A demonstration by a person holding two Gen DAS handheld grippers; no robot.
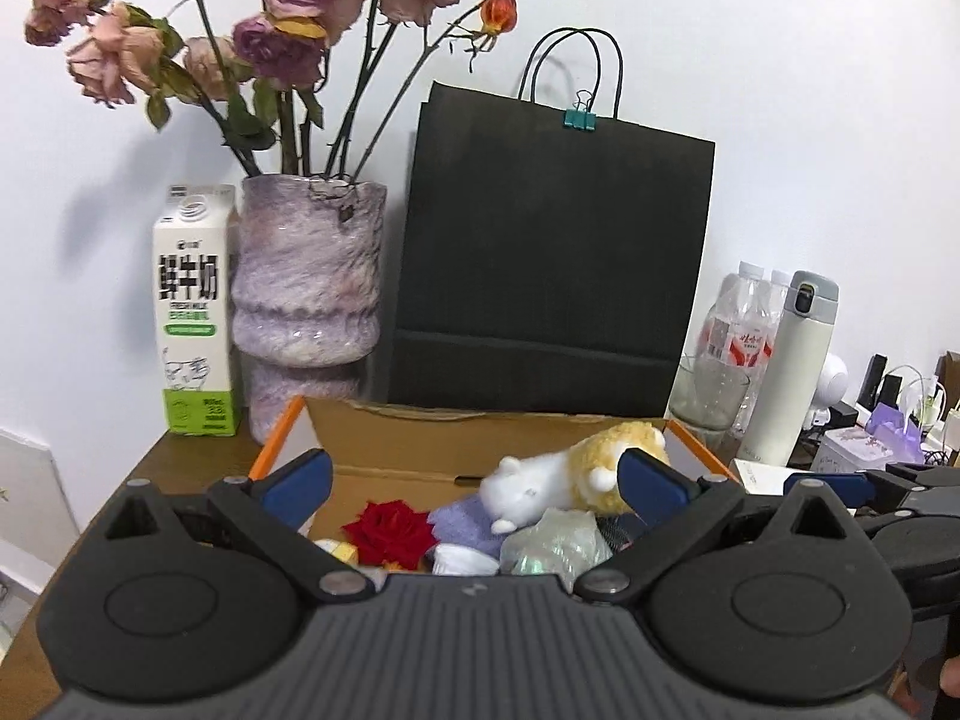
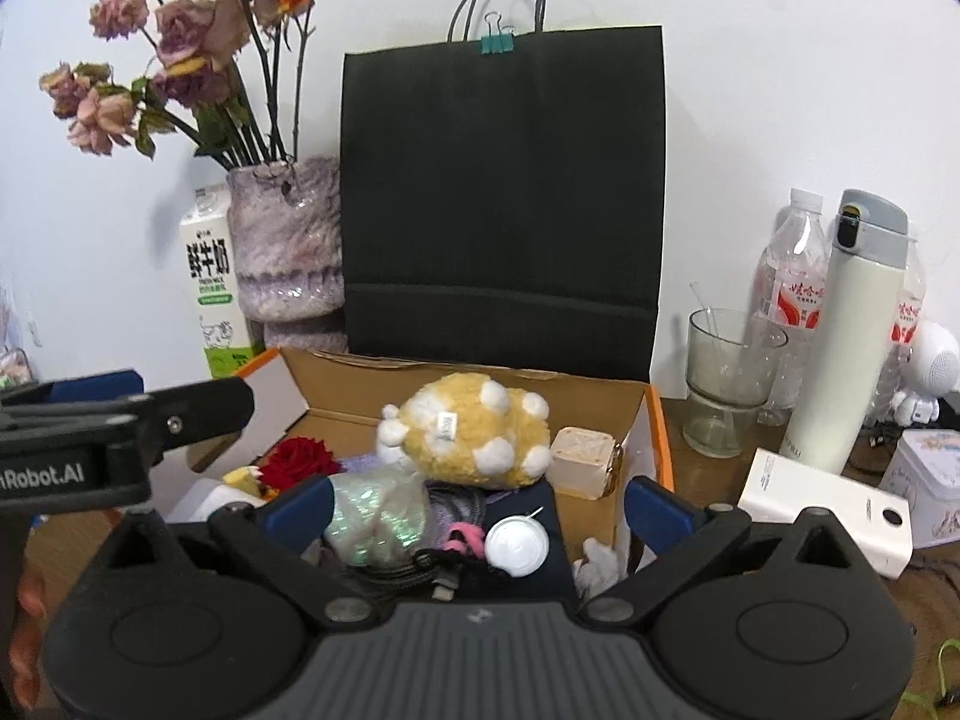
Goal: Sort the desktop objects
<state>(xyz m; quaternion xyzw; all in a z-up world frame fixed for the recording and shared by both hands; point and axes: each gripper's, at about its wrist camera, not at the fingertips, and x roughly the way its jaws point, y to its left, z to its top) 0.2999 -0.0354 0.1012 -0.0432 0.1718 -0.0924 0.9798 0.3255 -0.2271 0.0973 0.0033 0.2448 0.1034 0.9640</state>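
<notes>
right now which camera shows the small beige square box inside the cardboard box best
The right wrist view. There the small beige square box stands in plain sight in the brown cardboard box, just right of the yellow and white plush toy. In the left wrist view it cannot be seen; the plush toy and a gripper finger cover that corner.

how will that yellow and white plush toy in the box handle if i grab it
The plush toy looks fluffy, so it will probably squash between the pads and feel light for its size. It lies on top of the clutter in the cardboard box, so it should lift free easily. Breakage seems unlikely.
</notes>
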